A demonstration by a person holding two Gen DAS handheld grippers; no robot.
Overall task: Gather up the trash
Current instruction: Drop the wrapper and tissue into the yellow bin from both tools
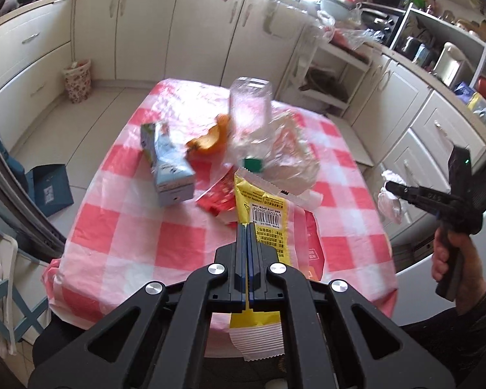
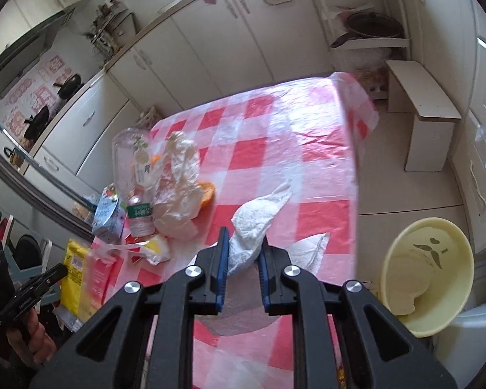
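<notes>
My left gripper (image 1: 247,225) is shut on a yellow snack wrapper (image 1: 264,209) and holds it above the near edge of the red-checked table (image 1: 139,243). My right gripper (image 2: 243,236) is shut on a crumpled white tissue (image 2: 256,220) above the table's right side; it also shows in the left wrist view (image 1: 390,188). On the table lie a blue carton (image 1: 168,165), orange peel (image 1: 210,141), a clear plastic bottle (image 1: 249,103), a crumpled clear bag (image 1: 291,152) and a red wrapper (image 1: 218,199). A second tissue (image 2: 311,248) lies near my right gripper.
A pale yellow bin (image 2: 427,275) stands on the floor right of the table. A floral basket (image 1: 77,79) stands by the far cabinets. A white step stool (image 2: 421,110) is at the far right. Kitchen cabinets surround the table.
</notes>
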